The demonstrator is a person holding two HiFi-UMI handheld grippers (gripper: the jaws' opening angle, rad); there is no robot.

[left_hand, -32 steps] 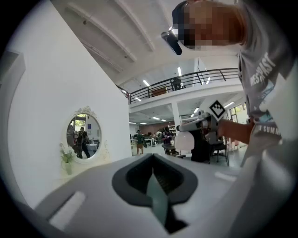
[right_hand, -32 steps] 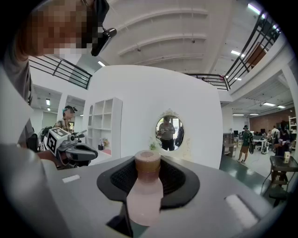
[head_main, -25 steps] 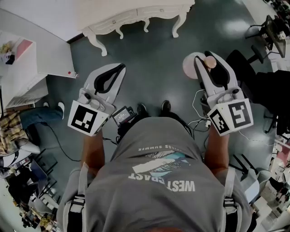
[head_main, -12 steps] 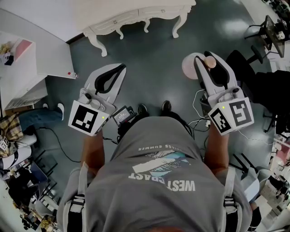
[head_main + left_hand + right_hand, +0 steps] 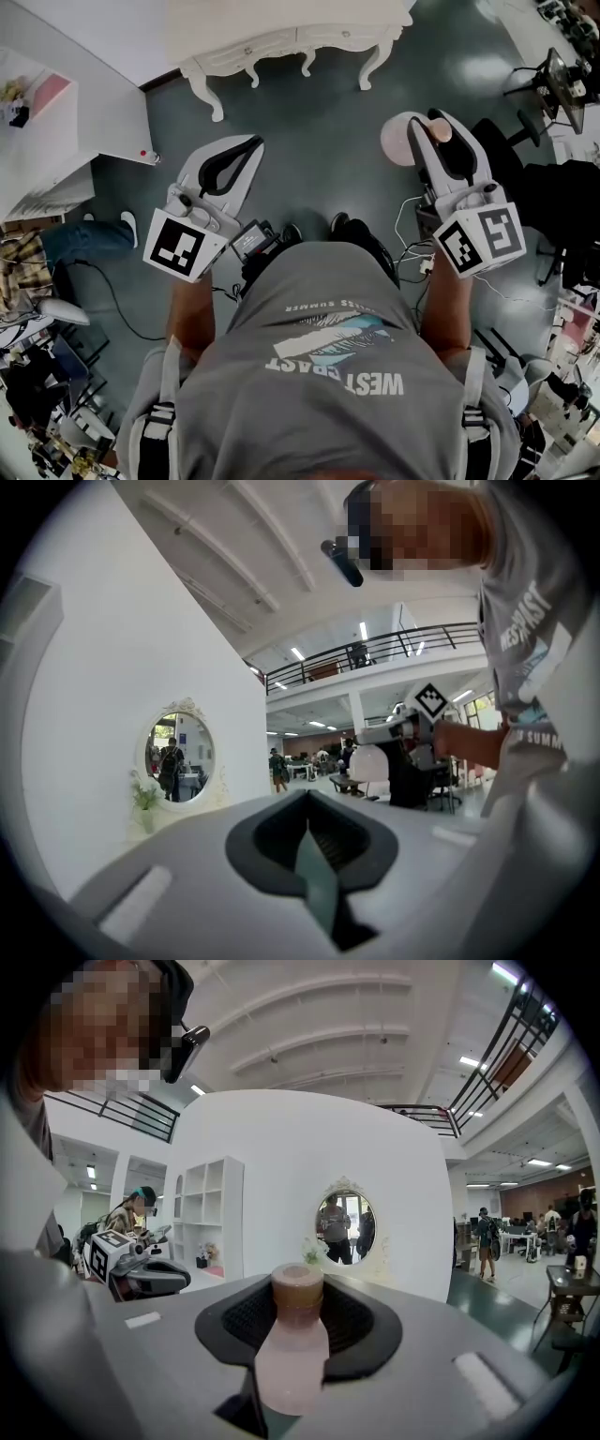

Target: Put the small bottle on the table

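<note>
The small pink bottle (image 5: 397, 141) with a brown cap stands upright in my right gripper (image 5: 433, 120), which is shut on its neck. Its wide body hangs below the jaws. In the right gripper view the bottle (image 5: 292, 1344) fills the gap between the two dark pads. My left gripper (image 5: 251, 142) is held level to the left, shut with nothing in it; its pads (image 5: 314, 855) meet in a thin line. The white carved table (image 5: 291, 37) stands ahead, beyond both grippers.
A white shelf unit (image 5: 56, 131) stands at the left. An oval mirror (image 5: 343, 1227) hangs on the white wall above the table. Black office chairs (image 5: 553, 187) and desks crowd the right side. Cables lie on the dark green floor (image 5: 309, 131) near the person's feet.
The person has stepped toward the white table, which now shows a little more in the head view. Both grippers went along, and the bottle stayed in the right jaws.
</note>
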